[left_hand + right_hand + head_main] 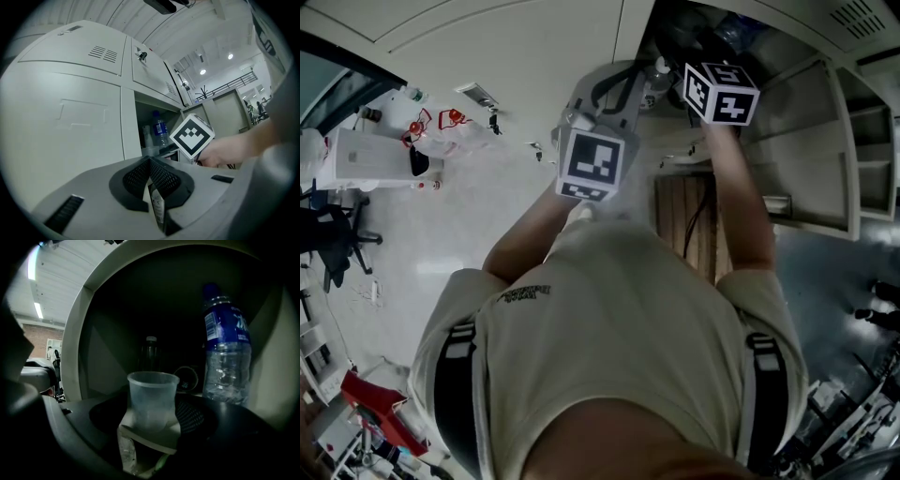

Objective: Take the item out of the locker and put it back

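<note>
Translucent plastic cup stands upright at twelve o'clock between the wide, loose jaws of the right gripper; left gripper pinched together, farther back

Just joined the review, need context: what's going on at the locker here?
A person works at an open locker with a gripper in each hand. The right gripper reaches inside, jaws wide apart around an upright translucent plastic cup; the pads do not seem to press it. A blue-labelled water bottle stands to the cup's right. The left gripper is held outside, jaws together, empty.
</note>
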`<state>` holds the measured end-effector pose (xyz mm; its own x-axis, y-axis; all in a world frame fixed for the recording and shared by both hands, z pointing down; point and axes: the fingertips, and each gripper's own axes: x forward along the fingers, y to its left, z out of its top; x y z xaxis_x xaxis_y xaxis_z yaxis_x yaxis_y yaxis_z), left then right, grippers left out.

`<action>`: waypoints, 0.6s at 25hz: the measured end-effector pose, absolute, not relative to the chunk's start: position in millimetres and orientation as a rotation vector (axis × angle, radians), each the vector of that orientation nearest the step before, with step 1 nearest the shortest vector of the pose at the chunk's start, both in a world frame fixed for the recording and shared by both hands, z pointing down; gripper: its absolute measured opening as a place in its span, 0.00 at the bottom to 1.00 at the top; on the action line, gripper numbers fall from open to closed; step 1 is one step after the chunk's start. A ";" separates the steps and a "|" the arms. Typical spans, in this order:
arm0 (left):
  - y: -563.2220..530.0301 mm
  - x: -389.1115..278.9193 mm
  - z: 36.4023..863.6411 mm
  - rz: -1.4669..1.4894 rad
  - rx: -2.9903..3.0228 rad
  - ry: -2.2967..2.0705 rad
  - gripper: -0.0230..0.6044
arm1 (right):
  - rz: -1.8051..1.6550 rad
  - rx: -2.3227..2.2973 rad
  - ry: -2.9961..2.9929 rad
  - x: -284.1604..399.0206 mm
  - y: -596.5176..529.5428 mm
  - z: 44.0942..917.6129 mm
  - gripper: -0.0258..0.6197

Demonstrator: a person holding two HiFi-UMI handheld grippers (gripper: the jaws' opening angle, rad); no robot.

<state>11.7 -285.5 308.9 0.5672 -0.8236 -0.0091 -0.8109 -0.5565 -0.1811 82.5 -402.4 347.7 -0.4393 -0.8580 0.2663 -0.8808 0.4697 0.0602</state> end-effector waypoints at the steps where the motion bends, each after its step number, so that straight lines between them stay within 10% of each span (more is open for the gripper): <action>1: -285.2 12.0 309.3 -0.116 -2.631 1.385 0.06 | 0.131 1.490 -2.462 82.9 -401.9 347.5 0.58; 15: -278.4 16.6 306.9 -0.128 -2.622 1.373 0.06 | 0.128 1.510 -2.494 91.0 -392.4 337.1 0.58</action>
<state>16.6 -278.4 306.9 0.5705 -0.8213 -0.0066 -0.8059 -0.5582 -0.1974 91.0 -392.4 337.1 -0.4464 -0.8635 0.2348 -0.8830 0.4675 0.0405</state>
